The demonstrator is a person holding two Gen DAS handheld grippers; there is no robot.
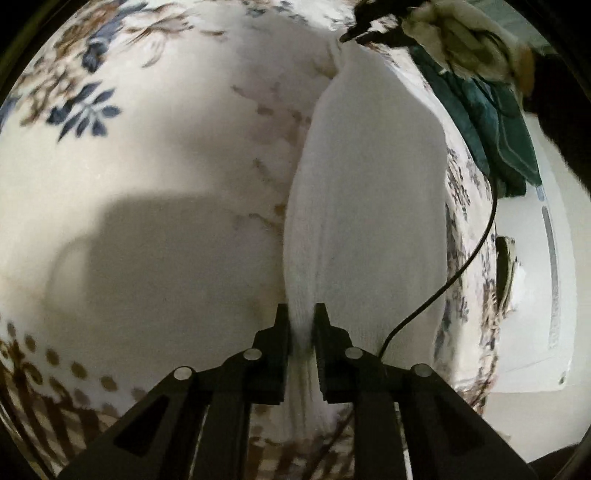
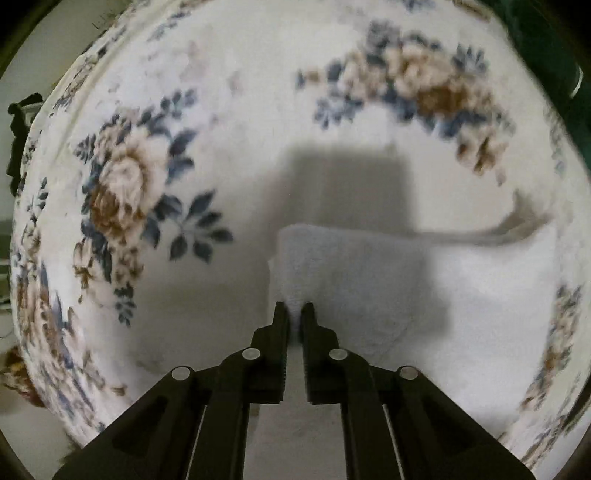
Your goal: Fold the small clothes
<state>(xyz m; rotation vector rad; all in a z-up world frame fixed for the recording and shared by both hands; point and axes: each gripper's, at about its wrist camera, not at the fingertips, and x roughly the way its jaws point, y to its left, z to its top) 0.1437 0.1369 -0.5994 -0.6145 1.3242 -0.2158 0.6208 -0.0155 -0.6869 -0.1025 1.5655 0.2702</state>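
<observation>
A small white knit garment [image 1: 365,206] is stretched between my two grippers above a floral bed cover [image 1: 147,155]. My left gripper [image 1: 302,314] is shut on its near end, with cloth bunched between the fingers. In the left wrist view the right gripper [image 1: 354,35] pinches the far end at the top. In the right wrist view my right gripper [image 2: 294,314] is shut on the edge of the white garment [image 2: 351,273], which spreads to the right over the floral cover [image 2: 221,110].
A dark green cloth [image 1: 495,122] lies at the bed's right edge. A black cable [image 1: 461,258] hangs from the right gripper across the garment. White furniture [image 1: 535,295] stands beyond the bed edge. Gripper shadows fall on the cover.
</observation>
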